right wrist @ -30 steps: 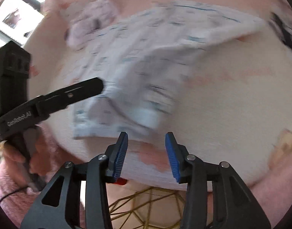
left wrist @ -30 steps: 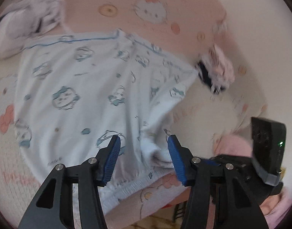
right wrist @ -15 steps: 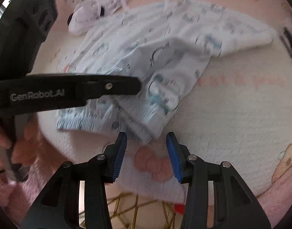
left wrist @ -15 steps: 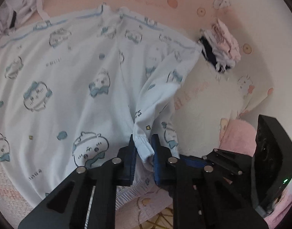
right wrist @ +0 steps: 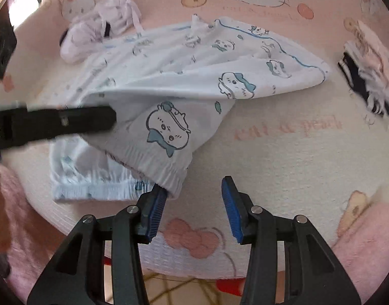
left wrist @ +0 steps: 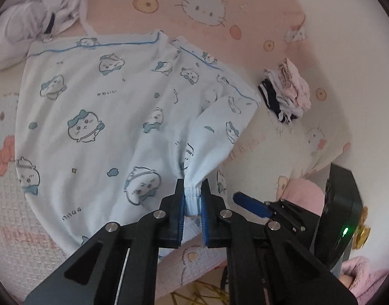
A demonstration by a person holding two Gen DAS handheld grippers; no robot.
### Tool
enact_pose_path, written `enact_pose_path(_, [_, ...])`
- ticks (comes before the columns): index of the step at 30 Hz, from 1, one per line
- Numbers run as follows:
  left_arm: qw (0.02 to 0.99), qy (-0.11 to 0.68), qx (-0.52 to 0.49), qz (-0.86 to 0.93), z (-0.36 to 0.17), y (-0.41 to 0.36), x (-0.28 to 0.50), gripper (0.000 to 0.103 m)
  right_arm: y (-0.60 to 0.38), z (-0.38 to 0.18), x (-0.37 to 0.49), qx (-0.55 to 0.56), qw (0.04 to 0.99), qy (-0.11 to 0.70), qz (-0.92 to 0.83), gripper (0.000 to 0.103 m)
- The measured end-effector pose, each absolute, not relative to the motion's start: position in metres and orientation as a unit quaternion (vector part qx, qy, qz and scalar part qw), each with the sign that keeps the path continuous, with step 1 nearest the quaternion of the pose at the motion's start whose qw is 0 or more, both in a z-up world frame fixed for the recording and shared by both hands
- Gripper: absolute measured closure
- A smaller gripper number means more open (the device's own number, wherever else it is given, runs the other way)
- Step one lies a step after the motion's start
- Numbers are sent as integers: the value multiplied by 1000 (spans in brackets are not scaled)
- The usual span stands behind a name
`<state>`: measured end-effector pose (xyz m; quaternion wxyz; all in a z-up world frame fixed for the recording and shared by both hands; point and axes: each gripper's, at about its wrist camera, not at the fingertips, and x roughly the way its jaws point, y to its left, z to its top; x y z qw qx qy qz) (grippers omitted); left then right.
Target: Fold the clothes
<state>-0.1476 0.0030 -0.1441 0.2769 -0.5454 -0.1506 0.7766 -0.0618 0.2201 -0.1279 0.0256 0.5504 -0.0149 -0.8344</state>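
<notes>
Black gripper (left wrist: pixel 192 204) arms, blue ribbed pads (right wrist: pixel 232 209), fuzzy pink sleeve (left wrist: pixel 359 279).

Left claw (left wrist: pixel 192 204) pitched down, jaws just closed, blue pads (left wrist: pixel 180 209) clamped on gathered cuff (left wrist: pixel 192 198), lifted slightly off bed near its front edge. Right claw (right wrist: pixel 194 209) pitched steeply down, jaws apart, nothing gripped; left pad (right wrist: pixel 156 208) touches cuff's edge. Pink sleeve (left wrist: pixel 359 279) at lower right of left view.

The pale-blue cartoon-print cotton pyjama top (left wrist: pixel 98 117) lies spread on the pink cat-print quilted bedcover (left wrist: pixel 283 38). Behind its left corner sits a crumpled white garment (left wrist: pixel 36 23); right of it, apart, a small folded pile of clothes (left wrist: pixel 287 94).
</notes>
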Motion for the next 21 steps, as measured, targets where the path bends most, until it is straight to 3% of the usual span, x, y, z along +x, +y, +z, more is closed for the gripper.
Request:
enact_pose_path(9, [246,-158,-513,807,-127,-22,-126,94,209,-106,-56,532,27,31,-846,52])
enact_pose_path(16, [190,-211,-501,818,-128,-76,-106,94,210,-96,-57,540,171,-91,-819,52])
enact_pose_path(21, [170,-217,-529,803,-148,-86,-94,94,216,-86,-64,518,166,-124,-830,51])
